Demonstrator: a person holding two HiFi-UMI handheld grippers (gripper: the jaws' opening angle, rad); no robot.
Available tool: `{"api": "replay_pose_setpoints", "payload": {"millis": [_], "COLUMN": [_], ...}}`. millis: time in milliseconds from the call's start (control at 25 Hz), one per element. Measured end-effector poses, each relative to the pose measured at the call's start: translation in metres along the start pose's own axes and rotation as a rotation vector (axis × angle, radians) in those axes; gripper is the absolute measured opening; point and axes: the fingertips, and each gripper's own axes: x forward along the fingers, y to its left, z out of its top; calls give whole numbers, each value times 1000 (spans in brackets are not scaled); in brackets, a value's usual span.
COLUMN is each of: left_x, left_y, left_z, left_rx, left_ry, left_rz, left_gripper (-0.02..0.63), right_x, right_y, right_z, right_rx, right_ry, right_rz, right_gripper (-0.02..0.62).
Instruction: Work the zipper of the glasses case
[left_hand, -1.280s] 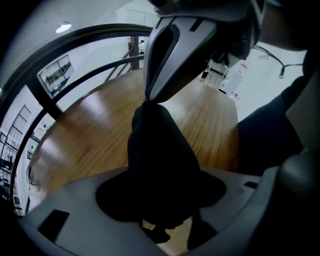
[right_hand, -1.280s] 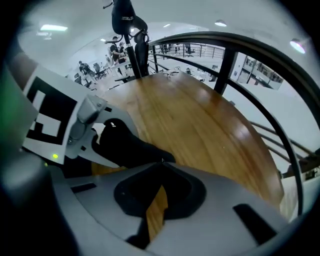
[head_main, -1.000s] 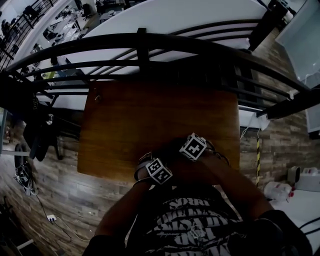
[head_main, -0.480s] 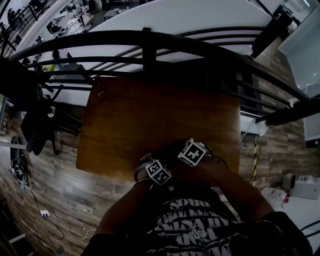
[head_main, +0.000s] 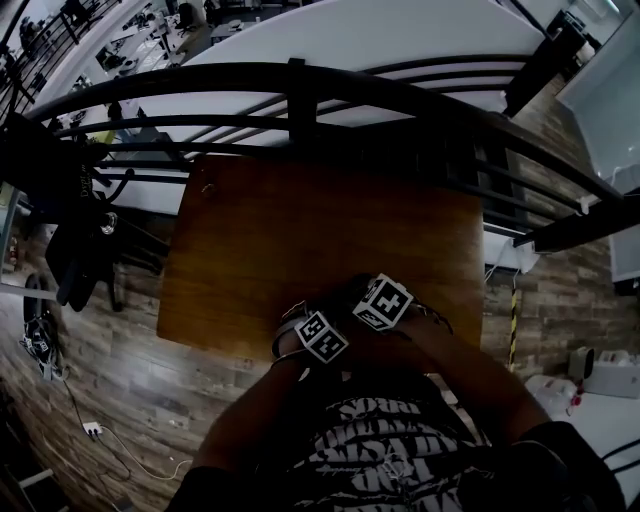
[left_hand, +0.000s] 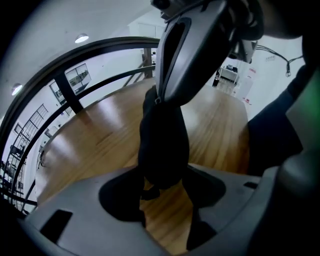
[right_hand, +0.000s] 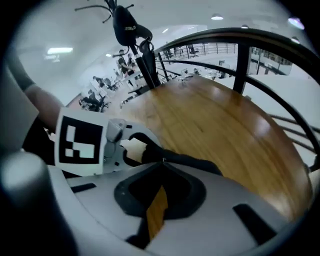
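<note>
The black glasses case (left_hand: 162, 145) stands between the jaws of my left gripper (left_hand: 162, 186), which is shut on its sides just above the wooden table (head_main: 260, 250). My right gripper (left_hand: 159, 100) comes down onto the top of the case. Its tips are shut on the small silver zipper pull (right_hand: 163, 160). In the right gripper view the case (right_hand: 195, 162) lies just past the closed tips of my right gripper (right_hand: 162, 163), with the left gripper's marker cube (right_hand: 80, 142) beside it. In the head view both cubes, left (head_main: 322, 337) and right (head_main: 381, 302), sit close together near the table's near edge.
A curved black railing (head_main: 300, 85) runs along the table's far side. Dark bags and cables (head_main: 75, 250) lie on the wood floor to the left, and white things (head_main: 590, 370) to the right. The person's torso fills the lower head view.
The right gripper's cube has shifted a little toward the left gripper and tilted. The left gripper has stayed in place, and both grips look unchanged.
</note>
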Motion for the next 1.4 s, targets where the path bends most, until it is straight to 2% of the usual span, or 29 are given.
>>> {"api": "replay_pose_setpoints", "payload": {"millis": [80,160,240,400,480,640,920,1000,1120,1200,1320,1400], "left_x": [-2,-4,-6,-7,-6,-5,-8,-5,-1,-5,-17,-29], "left_y": [3,4,3,3,2,3,2,2,-4,-6,1,8], "left_z": [1,4,5,-1,-1,1,3,3,-2,-3,-3,-5], "left_rx": [0,-1,-5,3,-21,-31,-35,-27,-101,-148,-100,-107], "left_ry": [1,2,9,31,29,44,51,55,45,3,-65,-109], "left_rz": [4,7,8,8,3,6,-3,-10,-64,-84,-20,-1], "left_gripper": [245,245,245,245,244,242,242,242,243,243,244,244], "right_x": [-1,1,2,2,6,13,15,18,23,22,15,12], "right_y": [9,-2,-9,17,31,29,46,44,40,32,23,25], "right_z": [6,5,1,7,11,11,16,13,10,5,-7,-16], "right_rx": [-29,-90,-94,-43,-5,-3,48,41,29,-52,-261,-411], "right_ry": [-1,42,57,2,-42,-55,-77,-70,-62,-43,33,104], "right_rz": [6,-84,-109,62,128,90,171,165,142,77,-8,-36], "right_gripper": [-2,-2,-2,-2,-2,-2,0,0,0,-2,-2,-2]}}
